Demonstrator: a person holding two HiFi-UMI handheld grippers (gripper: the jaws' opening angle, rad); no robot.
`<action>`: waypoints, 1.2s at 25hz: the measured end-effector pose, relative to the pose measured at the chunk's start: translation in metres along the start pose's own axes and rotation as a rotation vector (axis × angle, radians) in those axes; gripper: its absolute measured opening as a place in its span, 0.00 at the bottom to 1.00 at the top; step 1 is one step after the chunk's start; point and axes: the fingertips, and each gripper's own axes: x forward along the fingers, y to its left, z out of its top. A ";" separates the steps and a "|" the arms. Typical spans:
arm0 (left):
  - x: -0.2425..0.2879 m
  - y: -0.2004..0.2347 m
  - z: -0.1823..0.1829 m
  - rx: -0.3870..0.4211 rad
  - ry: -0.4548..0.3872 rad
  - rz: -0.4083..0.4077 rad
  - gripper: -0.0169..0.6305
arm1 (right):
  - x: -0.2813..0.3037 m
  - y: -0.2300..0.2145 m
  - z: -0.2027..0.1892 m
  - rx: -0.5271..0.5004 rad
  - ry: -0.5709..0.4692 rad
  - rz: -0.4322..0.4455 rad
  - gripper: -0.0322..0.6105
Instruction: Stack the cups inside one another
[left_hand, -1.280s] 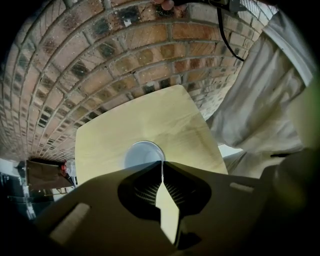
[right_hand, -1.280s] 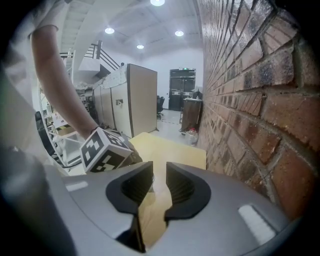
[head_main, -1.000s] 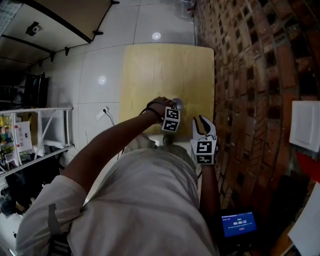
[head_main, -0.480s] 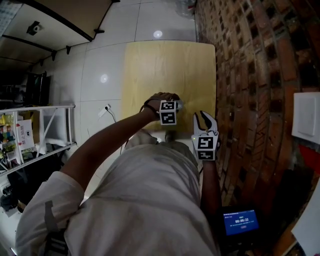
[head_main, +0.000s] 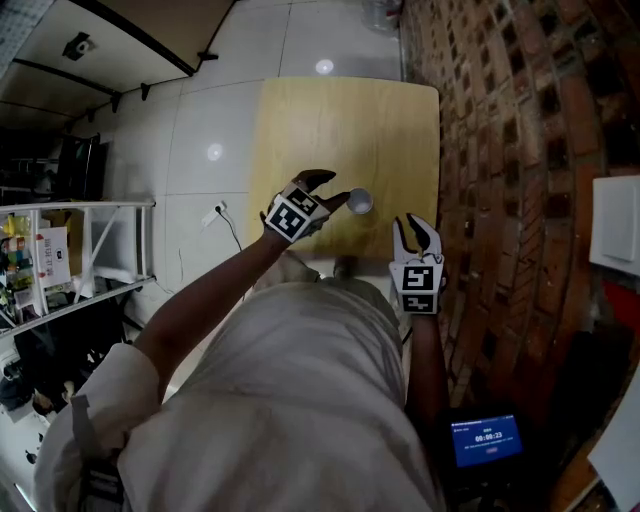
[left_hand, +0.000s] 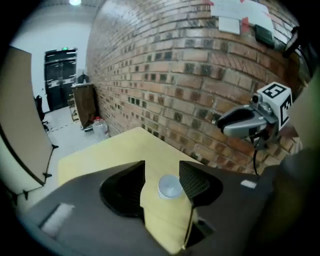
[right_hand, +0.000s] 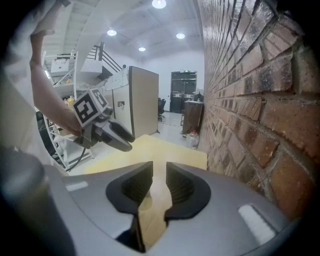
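A pale cup (head_main: 359, 201) stands upright on the yellow table (head_main: 340, 120), near its front edge. My left gripper (head_main: 333, 187) hangs just left of and above the cup, and its jaws have just been opening. In the left gripper view the cup (left_hand: 169, 186) shows in the gap between the open jaws, lower down and untouched. I cannot tell whether other cups sit inside it. My right gripper (head_main: 417, 232) rests at the table's front right corner, its jaws a narrow gap apart with nothing between them (right_hand: 159, 172).
A brick wall (head_main: 520, 150) runs close along the table's right side. White floor tiles (head_main: 205, 120) lie to the left, with a metal shelf rack (head_main: 80, 260) beyond. A plastic bottle (left_hand: 100, 129) stands on the floor past the far end.
The left gripper let go of the cup, lifted, rolled and swung left, and the cup now stands alone on the table. The right gripper has not moved.
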 end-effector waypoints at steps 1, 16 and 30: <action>-0.010 0.006 0.003 -0.030 -0.030 0.020 0.37 | 0.000 0.000 0.003 -0.002 -0.008 0.003 0.19; -0.128 0.064 0.053 -0.196 -0.342 0.217 0.22 | -0.010 -0.005 0.074 -0.049 -0.137 0.032 0.19; -0.189 0.093 0.001 -0.231 -0.402 0.371 0.21 | 0.000 0.006 0.099 -0.046 -0.302 0.120 0.23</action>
